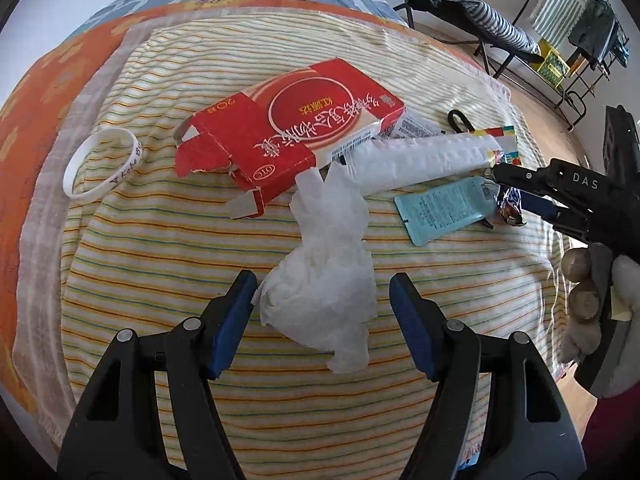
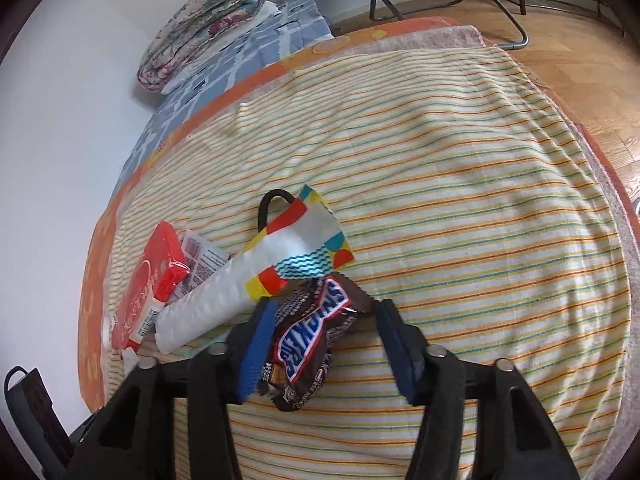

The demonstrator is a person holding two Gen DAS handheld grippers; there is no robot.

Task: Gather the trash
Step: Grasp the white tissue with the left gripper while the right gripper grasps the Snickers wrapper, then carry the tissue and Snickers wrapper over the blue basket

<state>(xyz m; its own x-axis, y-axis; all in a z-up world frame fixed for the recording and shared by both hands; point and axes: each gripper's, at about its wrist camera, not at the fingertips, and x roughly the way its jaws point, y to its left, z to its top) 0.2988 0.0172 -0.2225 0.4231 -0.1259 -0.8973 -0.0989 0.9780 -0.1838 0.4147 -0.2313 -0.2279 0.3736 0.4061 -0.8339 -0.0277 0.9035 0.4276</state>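
i'm holding the left gripper [image 1: 323, 312] with its jaws apart around the crumpled tissue [image 1: 324, 284] on the striped blanket [image 1: 160, 248]. my right gripper [image 2: 326, 344] is also spread wide, straddling the snickers wrapper [image 2: 310, 340], which is lying just beside the white pouch [image 2: 224, 300] and red box [image 1: 288, 132].

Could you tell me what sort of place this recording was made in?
Probably a bedroom: the trash lies on a bed under a striped sheet, a folded quilt sits at its head, and a folding chair stands on wooden floor.
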